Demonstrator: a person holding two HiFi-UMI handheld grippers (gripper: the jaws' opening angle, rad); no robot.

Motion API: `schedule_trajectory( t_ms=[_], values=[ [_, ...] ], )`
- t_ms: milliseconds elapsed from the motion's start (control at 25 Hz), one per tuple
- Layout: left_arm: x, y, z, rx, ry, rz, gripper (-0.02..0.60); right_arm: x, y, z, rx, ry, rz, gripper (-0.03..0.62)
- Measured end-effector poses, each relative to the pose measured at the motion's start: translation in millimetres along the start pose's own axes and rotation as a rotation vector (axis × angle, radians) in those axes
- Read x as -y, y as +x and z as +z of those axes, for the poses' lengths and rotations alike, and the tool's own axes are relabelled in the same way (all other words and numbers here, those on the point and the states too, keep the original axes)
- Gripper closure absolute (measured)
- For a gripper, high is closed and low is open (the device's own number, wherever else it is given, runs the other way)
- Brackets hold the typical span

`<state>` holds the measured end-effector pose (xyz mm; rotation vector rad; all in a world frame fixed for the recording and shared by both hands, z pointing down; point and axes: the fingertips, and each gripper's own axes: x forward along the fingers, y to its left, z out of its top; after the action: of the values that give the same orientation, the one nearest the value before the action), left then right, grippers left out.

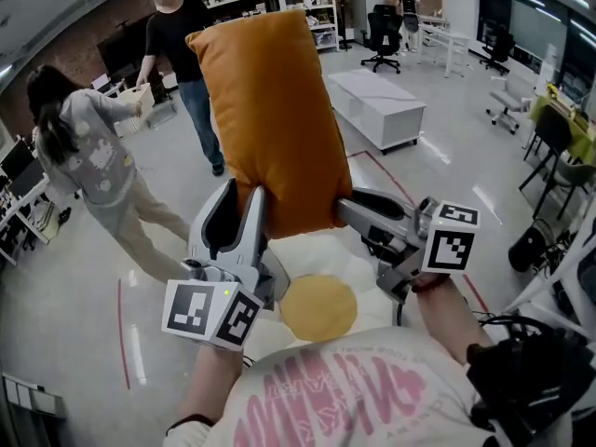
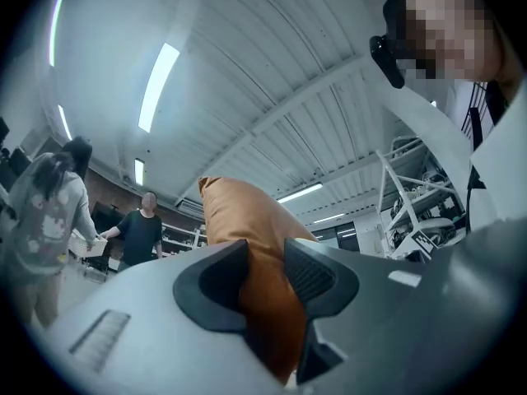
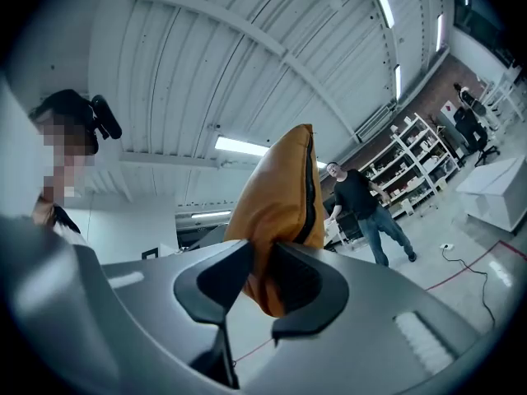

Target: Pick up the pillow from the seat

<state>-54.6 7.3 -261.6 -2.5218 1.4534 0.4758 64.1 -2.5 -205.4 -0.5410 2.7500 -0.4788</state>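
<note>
Left gripper [image 1: 244,203], right gripper [image 1: 352,220] clamp bottom corners of upright pillow [image 1: 270,119]; round cushion [image 1: 318,307] below; person in black [image 1: 182,49], white bench [image 1: 377,105] beyond.

Pillow [image 1: 270,119]: mustard-orange, rectangular, plump, smooth cloth, dark zip along one edge. It stood upright on its short end, top leaning slightly left, lifted clear of the pale seat [image 1: 307,254]. Its lower edge was pinched between the left tongs [image 1: 244,209] and right tongs [image 1: 343,210], one corner in each.

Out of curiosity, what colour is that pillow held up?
The pillow is plain orange, no pattern; the head view shows it best.
</note>
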Motion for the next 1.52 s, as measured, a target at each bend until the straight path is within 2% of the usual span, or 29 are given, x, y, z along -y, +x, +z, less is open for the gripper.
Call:
schedule_trajectory(
  t_ms=[720,1520],
  values=[
    [-1.0,2.6,-0.7,-0.006,0.021,-0.023,0.431,0.7,1.2,2.5,0.003,-0.04,-0.018,0.496],
    [-1.4,2.9,-3.7,-0.019,0.031,-0.014,0.433,3.1,1.2,1.6,-0.003,-0.048,-0.018,0.494]
  ],
)
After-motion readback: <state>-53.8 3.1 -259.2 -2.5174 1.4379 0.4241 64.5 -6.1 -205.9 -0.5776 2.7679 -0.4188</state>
